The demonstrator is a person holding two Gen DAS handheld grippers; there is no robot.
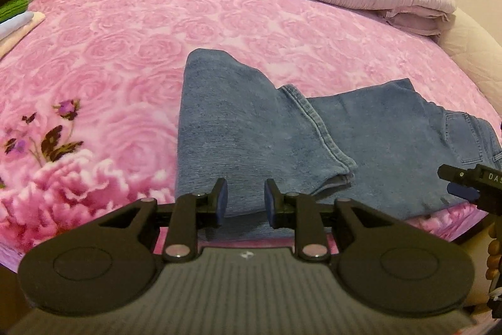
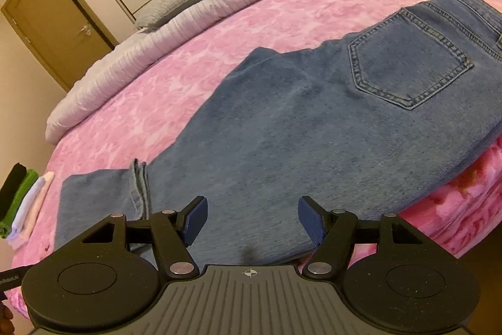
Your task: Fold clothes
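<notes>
- Blue denim jeans (image 2: 313, 121) are lying half-folded on the pink floral blanket (image 1: 109, 58), near its front edge.
- The left gripper (image 1: 243, 198) is tilting down over the jeans' near hem, its jaws standing narrowly apart with nothing between them.
- The right gripper (image 2: 252, 218) is angling down over the jeans' thigh, jaws spread wide and gripping nothing.
- Folded clothes (image 2: 22, 206) are sitting stacked well left of the jeans.

1. Left gripper (image 1: 243, 200): jaws parted, nothing clamped, above the jeans (image 1: 251, 127).
2. Jeans: leg folded back, lying on the pink rose blanket (image 1: 125, 52).
3. Right gripper (image 1: 464, 181): tip at the right edge.
</notes>
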